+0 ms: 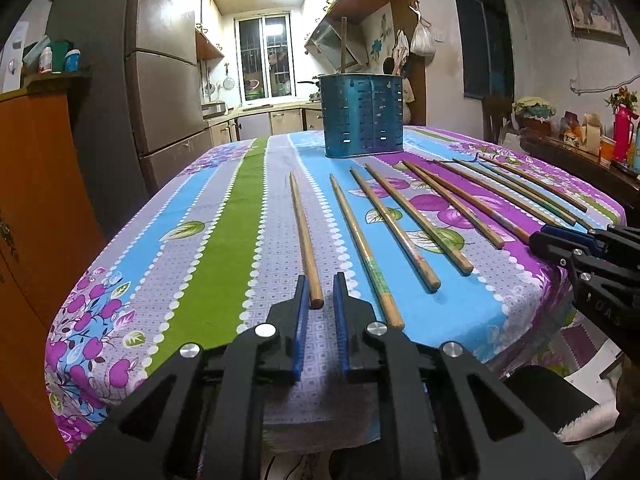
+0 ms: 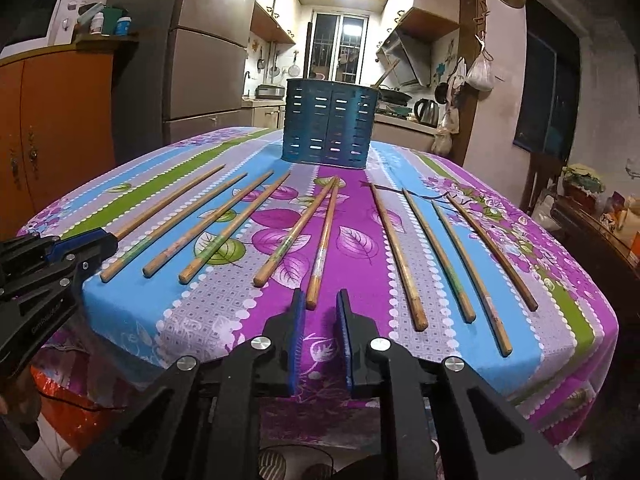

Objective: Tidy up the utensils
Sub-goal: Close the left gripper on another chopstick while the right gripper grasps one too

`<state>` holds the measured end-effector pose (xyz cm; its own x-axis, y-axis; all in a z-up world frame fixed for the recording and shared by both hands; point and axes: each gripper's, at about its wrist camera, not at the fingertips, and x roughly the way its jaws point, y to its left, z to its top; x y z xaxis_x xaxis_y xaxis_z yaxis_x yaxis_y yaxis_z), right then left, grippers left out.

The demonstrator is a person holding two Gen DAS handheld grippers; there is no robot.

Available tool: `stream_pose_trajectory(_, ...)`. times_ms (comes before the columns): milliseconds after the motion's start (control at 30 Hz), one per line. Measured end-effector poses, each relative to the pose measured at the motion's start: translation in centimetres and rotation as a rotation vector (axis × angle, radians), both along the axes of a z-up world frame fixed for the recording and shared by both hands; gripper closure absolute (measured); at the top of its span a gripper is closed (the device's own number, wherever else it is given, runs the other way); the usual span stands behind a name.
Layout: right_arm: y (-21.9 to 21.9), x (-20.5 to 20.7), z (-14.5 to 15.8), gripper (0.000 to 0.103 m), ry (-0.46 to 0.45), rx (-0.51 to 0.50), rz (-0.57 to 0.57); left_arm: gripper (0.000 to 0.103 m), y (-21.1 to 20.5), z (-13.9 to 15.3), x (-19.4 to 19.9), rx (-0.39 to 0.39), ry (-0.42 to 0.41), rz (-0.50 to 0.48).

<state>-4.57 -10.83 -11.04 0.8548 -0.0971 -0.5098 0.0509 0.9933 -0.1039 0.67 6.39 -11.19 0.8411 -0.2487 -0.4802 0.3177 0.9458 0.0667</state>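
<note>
From your left wrist view, your left gripper (image 1: pixel 322 280) stands narrowly parted and empty; the leftmost chopstick (image 1: pixel 305 240) has its butt between the fingertips, its long axis running straight ahead toward the blue holder (image 1: pixel 363 116).

From your right wrist view, your right gripper (image 2: pixel 320 298), equally parted and empty, faces a middle chopstick (image 2: pixel 322 240) just ahead. Only here do the four chopsticks to the right show in full.

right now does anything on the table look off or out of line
Mostly tidy. Two chopsticks and near the middle touch at their far tips in a V, unlike the evenly spaced rest. One chopstick already leans in the blue holder.
</note>
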Motion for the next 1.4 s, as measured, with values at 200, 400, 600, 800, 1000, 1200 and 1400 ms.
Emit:
stream_pose_trajectory(200,-0.1,0.2,-0.2,0.089,-0.01,0.012,-0.006,0.096,0.3,-0.1,-0.2,-0.004,-0.003,-0.001)
stream_pose_trajectory(400,0.3,0.2,-0.3,0.1,-0.007,0.016,0.015,0.097,0.4,0.0,-0.3,-0.006,-0.005,0.007)
stream_pose_trajectory(600,-0.2,0.0,-0.2,0.102,-0.003,0.028,0.007,0.097,0.3,0.0,-0.4,-0.002,-0.004,0.009)
stream_pose_trajectory(800,-0.8,-0.2,-0.2,0.102,-0.002,0.038,-0.003,0.097,0.1,0.0,-0.4,0.009,-0.003,0.014)
stream_pose_trajectory(1000,-0.6,-0.9,0.3,0.062,-0.049,0.049,0.024,0.097,0.1,0.1,-0.4,0.019,-0.004,0.014)
stream_pose_trajectory(1200,-0.3,0.4,-0.4,0.063,-0.052,0.025,0.028,0.097,0.0,0.1,-0.3,0.02,-0.004,0.015)
stream_pose_trajectory(1400,0.0,0.5,-0.6,0.092,-0.052,0.033,0.05,0.097,0.0,0.1,-0.2,0.023,-0.005,0.015)
